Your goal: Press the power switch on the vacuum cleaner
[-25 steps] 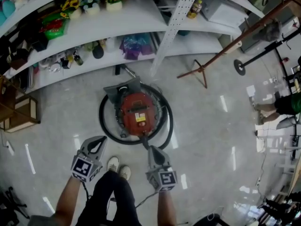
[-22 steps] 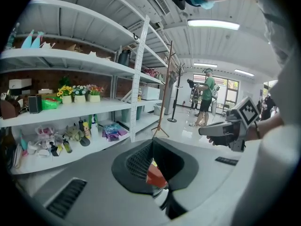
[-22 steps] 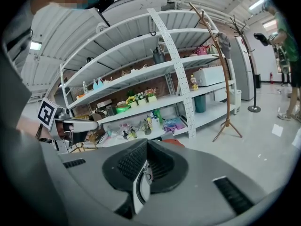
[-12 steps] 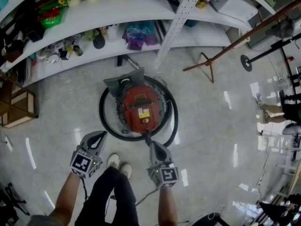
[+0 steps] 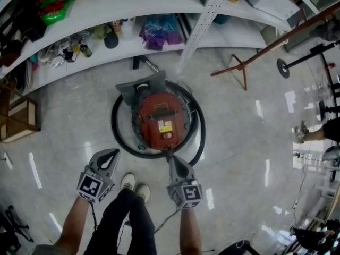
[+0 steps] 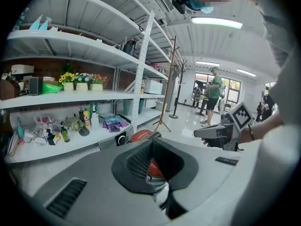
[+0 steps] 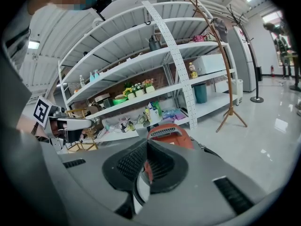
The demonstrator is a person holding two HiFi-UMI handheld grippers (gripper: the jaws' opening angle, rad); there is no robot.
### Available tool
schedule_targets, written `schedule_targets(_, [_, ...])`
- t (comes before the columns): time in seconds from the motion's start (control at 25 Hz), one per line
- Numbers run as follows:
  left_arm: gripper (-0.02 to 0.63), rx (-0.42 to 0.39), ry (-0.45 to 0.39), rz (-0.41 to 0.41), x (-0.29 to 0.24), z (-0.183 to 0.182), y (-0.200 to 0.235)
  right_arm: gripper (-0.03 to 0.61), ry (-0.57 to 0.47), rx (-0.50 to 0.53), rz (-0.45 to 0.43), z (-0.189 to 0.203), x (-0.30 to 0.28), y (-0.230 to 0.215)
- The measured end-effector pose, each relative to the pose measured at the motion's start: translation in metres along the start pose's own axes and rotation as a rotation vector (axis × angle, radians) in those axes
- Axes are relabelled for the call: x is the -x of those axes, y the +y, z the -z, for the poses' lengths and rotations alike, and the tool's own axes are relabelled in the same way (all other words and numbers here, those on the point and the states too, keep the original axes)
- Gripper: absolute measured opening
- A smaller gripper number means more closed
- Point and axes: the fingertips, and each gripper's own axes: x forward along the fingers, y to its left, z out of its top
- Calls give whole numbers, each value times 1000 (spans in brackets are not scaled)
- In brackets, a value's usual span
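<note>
The red canister vacuum cleaner (image 5: 162, 120) sits on the pale floor, with its black hose (image 5: 119, 139) coiled round it and a yellow label on top. My right gripper (image 5: 173, 160) is shut and empty, its tip just short of the vacuum's near edge. To the left, my left gripper (image 5: 112, 154) is also shut and empty, beside the hose loop. In the left gripper view the vacuum (image 6: 140, 135) shows just past the closed jaws of the left gripper (image 6: 151, 143), with the right gripper (image 6: 220, 132) off to the side. The right gripper view has the vacuum (image 7: 169, 133) straight ahead of the right gripper (image 7: 147, 145).
White shelves (image 5: 159, 20) with bottles and flowers run behind the vacuum. A wooden coat rack (image 5: 241, 68) leans at the right, next to a black stand base (image 5: 283, 68). A wooden crate (image 5: 21, 118) stands at the left. My shoes (image 5: 135, 187) are between the grippers. Another person's foot (image 5: 303, 132) is far right.
The head view has shifted a little, so the shelves sit higher in frame. The right gripper's tip has come slightly closer to the vacuum. Both grippers stay shut.
</note>
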Motion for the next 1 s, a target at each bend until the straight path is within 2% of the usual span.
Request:
schedule_targets(0.24, [8, -9, 26, -5, -10, 19, 6, 12, 51, -26, 11, 25, -23, -18])
schedule_targets(0.44, [8, 19, 41, -3, -10, 32, 6, 12, 66, -4, 12, 41, -39, -28])
schedule_targets(0.56, [8, 51, 47, -4, -10, 37, 7, 12, 86, 19, 19, 46, -45, -32])
schedule_targets(1.0, [8, 41, 65, -21, -15, 57, 17, 12, 124, 142, 24, 55, -71, -35])
